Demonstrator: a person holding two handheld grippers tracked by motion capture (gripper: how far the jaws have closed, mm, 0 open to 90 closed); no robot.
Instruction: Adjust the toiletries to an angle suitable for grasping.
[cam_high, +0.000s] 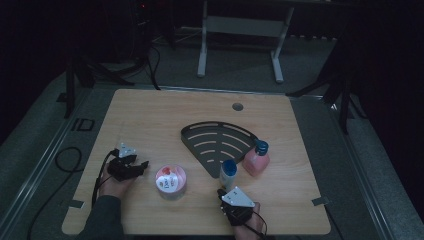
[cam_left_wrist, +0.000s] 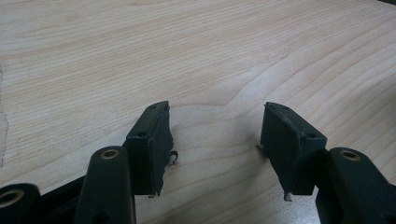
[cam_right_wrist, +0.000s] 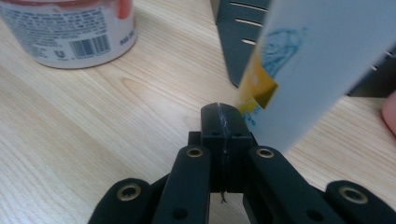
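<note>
Right now your right gripper (cam_high: 225, 196) sits nearest you, its jaws pressed together with nothing between them, just short of the white bottle (cam_high: 228, 173); in the right gripper view that bottle (cam_right_wrist: 322, 60) stands touching or nearly touching the jaw tips on their right side. The bottle stands on the table (cam_high: 150, 110) just in front of the black rack (cam_high: 216, 140), at its near corner, so nothing looks loaded yet. The pink bottle (cam_high: 256, 159) stands at the rack's right edge, also on the wood, and the tub (cam_high: 171, 182) is left of the rack, apart from it. Your left gripper (cam_high: 135, 165) rests beyond the tub's far side from the rack, jaws wide apart and holding nothing, bare wood between them. By my reading, every grasp and placement is still ahead of you. Past the rack, the far half of the table is open, leaving free room; on the near side the table edge is close behind your right hand.
</note>
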